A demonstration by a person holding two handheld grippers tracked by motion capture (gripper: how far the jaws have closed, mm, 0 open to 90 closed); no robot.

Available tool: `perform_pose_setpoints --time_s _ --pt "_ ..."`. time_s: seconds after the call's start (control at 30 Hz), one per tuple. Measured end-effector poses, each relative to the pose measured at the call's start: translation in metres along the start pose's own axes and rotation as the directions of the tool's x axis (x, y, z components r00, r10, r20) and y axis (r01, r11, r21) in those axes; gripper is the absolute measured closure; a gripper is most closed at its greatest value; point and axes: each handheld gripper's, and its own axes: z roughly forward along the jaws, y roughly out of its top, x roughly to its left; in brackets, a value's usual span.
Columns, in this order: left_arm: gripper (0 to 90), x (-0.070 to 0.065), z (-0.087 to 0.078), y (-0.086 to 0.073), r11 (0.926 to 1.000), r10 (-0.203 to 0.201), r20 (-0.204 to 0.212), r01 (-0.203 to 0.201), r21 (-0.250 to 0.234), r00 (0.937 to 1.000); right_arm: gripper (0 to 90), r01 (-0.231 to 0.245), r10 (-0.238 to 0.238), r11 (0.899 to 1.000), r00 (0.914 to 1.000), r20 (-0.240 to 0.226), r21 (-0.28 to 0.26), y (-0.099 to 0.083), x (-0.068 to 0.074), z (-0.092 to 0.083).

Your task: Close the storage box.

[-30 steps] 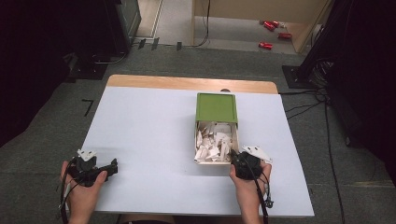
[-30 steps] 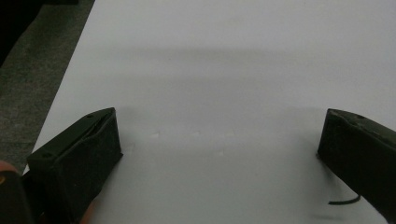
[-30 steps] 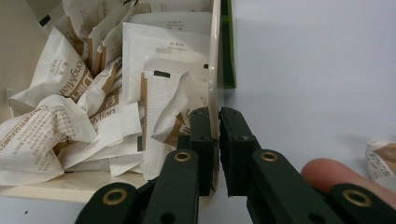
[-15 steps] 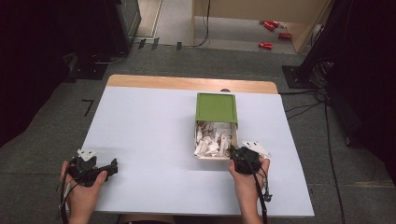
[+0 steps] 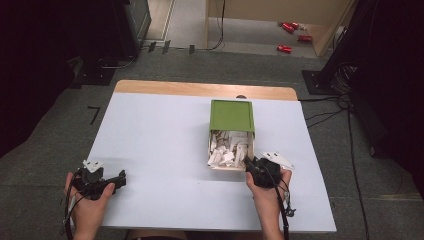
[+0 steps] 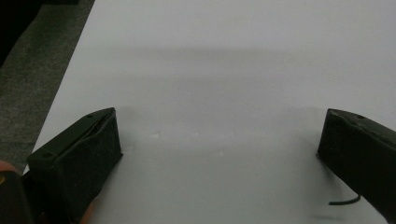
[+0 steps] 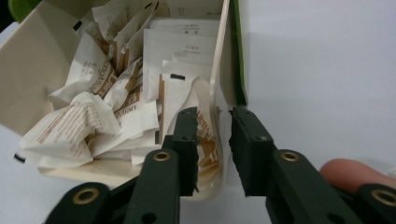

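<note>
A cream box (image 5: 214, 152) with a green sleeve (image 5: 231, 116) slid half off lies right of the table's middle, its open near end full of white and brown sachets (image 5: 227, 147). My right gripper (image 5: 248, 162) is at the box's near right corner. In the right gripper view its jaws (image 7: 215, 116) straddle the box's thin right wall (image 7: 220, 65). They have just been opening, and a gap shows on each side of the wall. Crumpled sachets (image 7: 93, 112) lie left of them. My left gripper (image 5: 121, 177) rests at the near left of the table, open (image 6: 219, 149) with nothing between its jaws.
The white tabletop (image 5: 160, 135) has a wooden strip (image 5: 200, 89) along its far edge. Beyond it is grey floor with cables (image 5: 325, 115) and red cans (image 5: 285, 48). A dark stand (image 5: 125, 30) is at the far left.
The right hand has edged slightly toward the box's near right corner. The left hand and the box have not visibly moved.
</note>
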Motion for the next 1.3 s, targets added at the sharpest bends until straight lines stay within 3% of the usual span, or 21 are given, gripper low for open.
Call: perform_pose_setpoints --time_s 0.2,0.63,0.83,1.3 --pt "0.0 0.000 0.000 0.000 1.0000 -0.001 0.000 0.001 0.000 1.0000 63.1 0.016 -0.016 1.000 0.9999 0.005 0.004 -0.013 -0.001 -0.012" --pt "0.0 0.000 0.000 0.000 1.0000 -0.001 0.000 0.001 -0.001 1.0000 57.8 0.017 -0.016 0.999 0.9995 -0.027 0.030 -0.040 0.005 -0.009" --pt "0.0 0.000 0.000 0.000 1.0000 -0.001 0.001 0.001 -0.002 1.0000 57.0 0.032 -0.032 0.999 0.9995 0.001 0.018 -0.038 0.012 -0.009" --pt "0.0 0.000 0.000 0.000 1.0000 -0.001 0.000 0.001 -0.001 1.0000 56.3 0.034 -0.034 0.999 0.9994 0.007 0.005 -0.040 0.013 -0.008"
